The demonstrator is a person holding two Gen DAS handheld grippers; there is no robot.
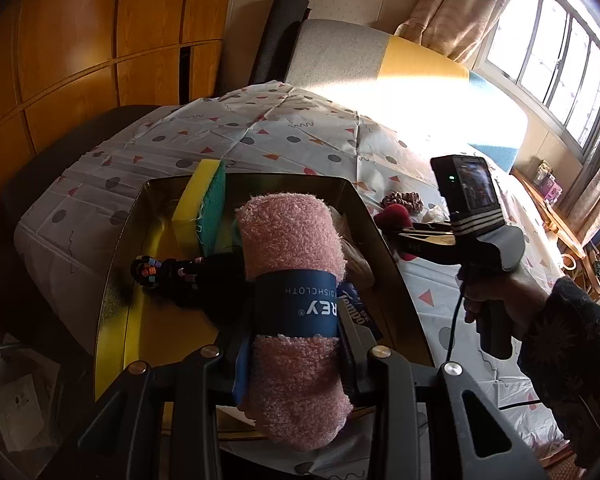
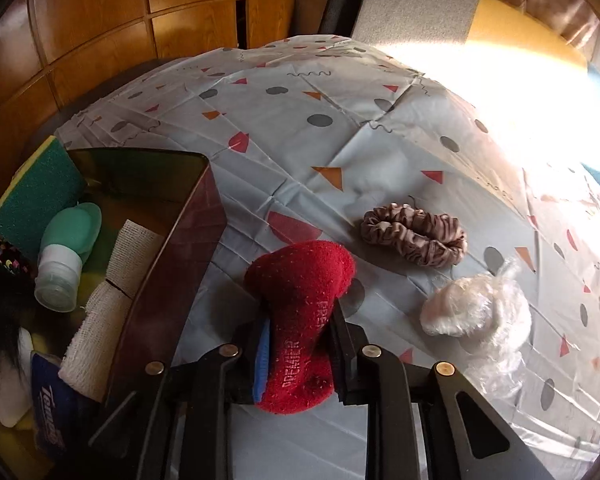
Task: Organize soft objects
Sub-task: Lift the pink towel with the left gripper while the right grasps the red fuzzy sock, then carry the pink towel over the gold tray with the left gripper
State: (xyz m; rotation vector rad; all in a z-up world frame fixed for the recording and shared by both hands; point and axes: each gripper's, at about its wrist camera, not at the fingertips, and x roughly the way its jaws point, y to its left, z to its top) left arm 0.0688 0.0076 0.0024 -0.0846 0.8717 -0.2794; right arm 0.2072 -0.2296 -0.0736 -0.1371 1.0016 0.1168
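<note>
My left gripper (image 1: 296, 344) is shut on a rolled pink dishcloth (image 1: 292, 240) with a blue paper band, held over the dark tray (image 1: 160, 328) with a yellow floor. In the tray lie a yellow-green sponge (image 1: 204, 204), a black beaded hair piece (image 1: 168, 276) and a blue tissue pack (image 1: 356, 308). My right gripper (image 2: 300, 344) is shut on a red fuzzy sock (image 2: 304, 276), just right of the tray's wall (image 2: 172, 260) and low over the patterned cloth. A brown scrunchie (image 2: 414, 234) and a white bundle in clear plastic (image 2: 472, 308) lie on the cloth beyond it.
The tray also holds a green squeeze bottle (image 2: 70, 240) and white bandage rolls (image 2: 100, 320). A grey-yellow cushion (image 1: 340, 52) sits behind the table, wooden cabinets (image 1: 80, 40) to the left, a bright window (image 1: 560, 60) at right. A sleeved hand (image 1: 500, 300) carries the right gripper.
</note>
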